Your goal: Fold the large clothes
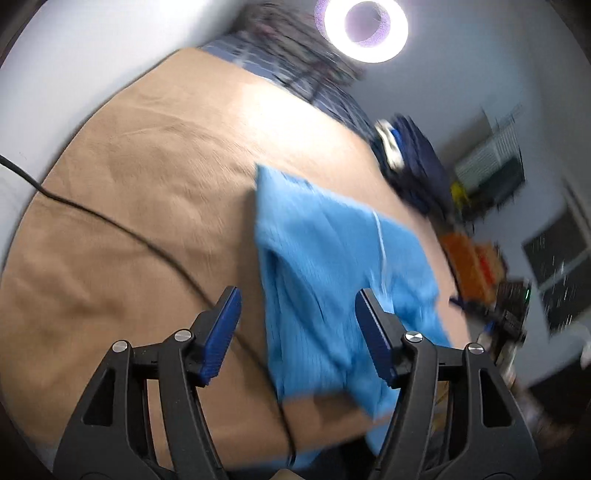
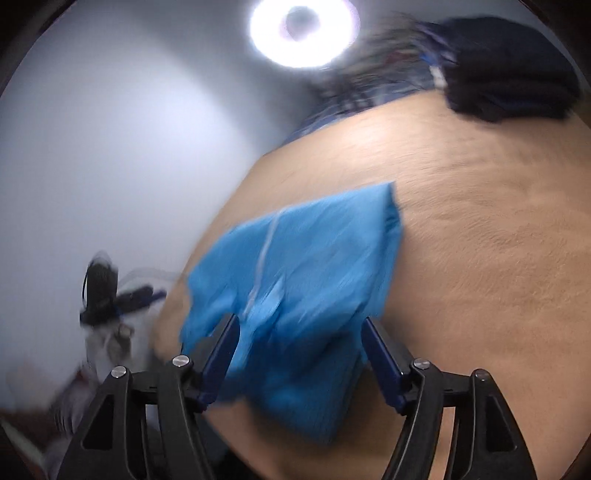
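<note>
A light blue garment [image 1: 325,266] lies folded on the tan bed cover [image 1: 147,166]; both views are blurred by motion. My left gripper [image 1: 297,295] is open above the garment's near left part, its blue pads apart and pressing on nothing. In the right wrist view the same blue garment [image 2: 295,280] spreads below my right gripper [image 2: 299,321], which is open too, with cloth seen between and beneath its fingers but no grip on it. A pale stripe runs across the garment.
A black cable [image 1: 110,225] crosses the tan cover on the left. A dark navy pile of clothes [image 2: 509,88] sits at the far edge of the bed. A bright ring lamp [image 1: 365,29] shines above. Cluttered shelves and boxes [image 1: 476,266] stand to the right of the bed.
</note>
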The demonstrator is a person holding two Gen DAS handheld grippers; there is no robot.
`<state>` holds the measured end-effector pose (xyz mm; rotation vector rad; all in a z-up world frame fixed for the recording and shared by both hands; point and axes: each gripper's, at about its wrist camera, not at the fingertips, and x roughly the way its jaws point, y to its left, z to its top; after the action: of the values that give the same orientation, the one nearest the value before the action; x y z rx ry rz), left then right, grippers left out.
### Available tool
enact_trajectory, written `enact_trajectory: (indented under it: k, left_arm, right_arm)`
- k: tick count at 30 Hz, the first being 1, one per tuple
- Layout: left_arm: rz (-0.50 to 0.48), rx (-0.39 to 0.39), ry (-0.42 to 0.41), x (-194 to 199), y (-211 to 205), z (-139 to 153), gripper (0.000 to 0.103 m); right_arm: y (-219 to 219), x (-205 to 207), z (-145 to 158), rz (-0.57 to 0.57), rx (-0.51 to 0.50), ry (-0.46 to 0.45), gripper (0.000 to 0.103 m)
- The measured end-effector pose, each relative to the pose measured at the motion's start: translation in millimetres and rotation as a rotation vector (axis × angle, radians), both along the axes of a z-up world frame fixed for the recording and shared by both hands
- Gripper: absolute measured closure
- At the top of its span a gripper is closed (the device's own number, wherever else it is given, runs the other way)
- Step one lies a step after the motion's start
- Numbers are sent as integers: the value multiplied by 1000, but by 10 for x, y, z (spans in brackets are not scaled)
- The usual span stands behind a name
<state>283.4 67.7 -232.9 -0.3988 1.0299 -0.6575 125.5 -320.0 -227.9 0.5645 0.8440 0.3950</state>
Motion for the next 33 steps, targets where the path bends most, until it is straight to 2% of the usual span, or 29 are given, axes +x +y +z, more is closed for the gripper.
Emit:
enact_trajectory:
  k: [4, 6, 8, 9, 10, 11, 14, 16, 18, 21, 23, 25, 26, 27, 29, 31, 33]
  left_arm:
    - [51, -85, 127, 426, -88, -243, 37]
    - [72, -117, 166, 537, -110, -355, 37]
    - [66, -149, 198, 612, -139, -450, 39]
    - [67, -152, 205, 614, -147, -483, 46]
    - [64, -141, 212, 618, -175, -506, 75]
    - [61, -114, 214, 622, -215, -518, 99]
    - [48, -63, 152, 511, -269, -438, 99]
    - [32, -3, 103, 445, -330, -401, 99]
    - [-2, 78, 94, 422, -435, -486, 99]
    - [4, 116, 92, 411, -492, -546, 98]
    - [27, 127, 62, 353, -447, -457, 87]
    - [39, 156, -1, 225, -389, -307, 87]
    - [32, 159, -26, 153, -368, -234, 87]
    - [19, 147, -41, 73, -347, -165, 87]
    - [-36, 99, -51, -96, -350, -47, 87]
    - [-108, 56, -44, -255, -432, 33, 86]
    - [-171, 64, -44, -394, -568, 80, 86]
  right_arm:
    - [-64, 295, -150, -63, 73, 51, 32]
    - [-80, 408, -246, -77, 121, 74, 38]
    - [-68, 474, -330, -71, 148, 97, 59]
    - [-45, 512, -376, -59, 160, 112, 67]
    - [-32, 516, -405, -47, 176, 119, 82]
    - [-15, 515, -424, -40, 185, 122, 93]
    - [33, 452, -369, -27, 153, 111, 100]
    - [86, 395, -331, -2, 103, 93, 101]
    - [166, 464, -430, -1, -25, 147, 101]
    - [263, 567, -507, 8, -111, 190, 97]
    - [307, 536, -376, 7, -151, 163, 80]
    - [355, 450, -181, -5, -219, 111, 68]
    - [389, 381, -55, -1, -255, 79, 68]
    - [412, 326, 51, 24, -253, 55, 67]
    - [416, 254, 140, 75, -185, 43, 59]
    - [436, 226, 142, 132, -68, 69, 56]
    - [451, 232, 135, 138, -36, 97, 56]
